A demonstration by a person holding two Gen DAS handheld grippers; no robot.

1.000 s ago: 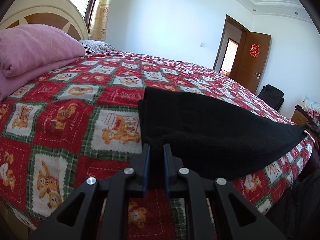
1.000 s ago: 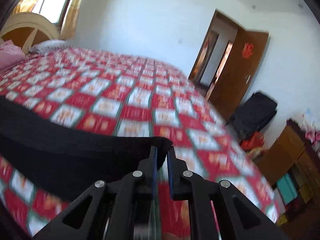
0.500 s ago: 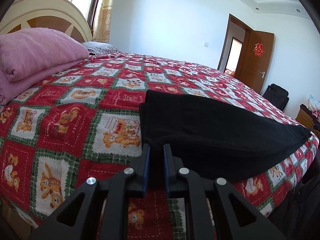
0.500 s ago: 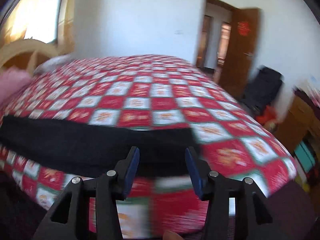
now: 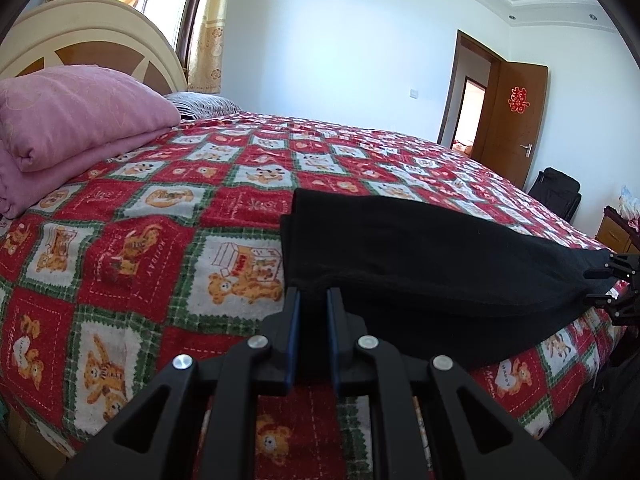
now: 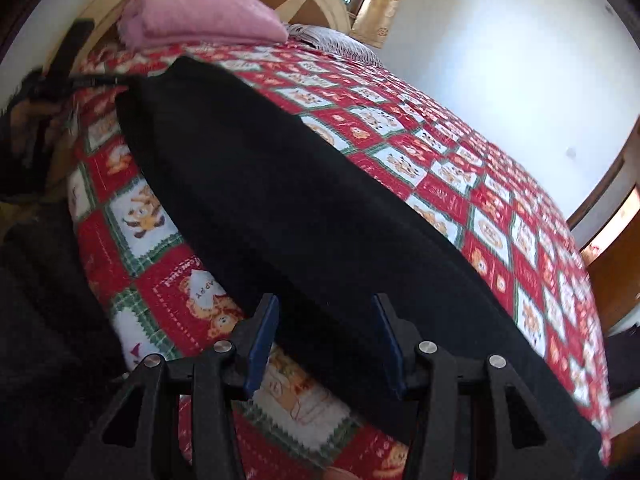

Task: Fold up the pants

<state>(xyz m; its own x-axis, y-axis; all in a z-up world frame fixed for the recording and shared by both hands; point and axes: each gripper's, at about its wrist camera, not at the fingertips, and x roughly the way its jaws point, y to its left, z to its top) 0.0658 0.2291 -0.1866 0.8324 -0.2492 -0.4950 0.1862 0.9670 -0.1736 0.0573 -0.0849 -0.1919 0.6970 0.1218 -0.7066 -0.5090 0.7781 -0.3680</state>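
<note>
Pants [image 5: 420, 256] in left gripper [image 5: 313, 300]

home bedroom: quilted bed [image 5: 248, 200], headboard [image 5: 88, 36]

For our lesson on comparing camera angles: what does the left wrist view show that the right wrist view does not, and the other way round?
Only the left wrist view shows the open brown wooden door with its red paper emblem, and the left gripper pinching the end of the black fabric pants. Only the right wrist view shows the right gripper, jaws apart, over the near edge of the pants, midway along. Both share the red teddy-bear patterned bedspread, the folded pink blanket and the cream headboard.
</note>
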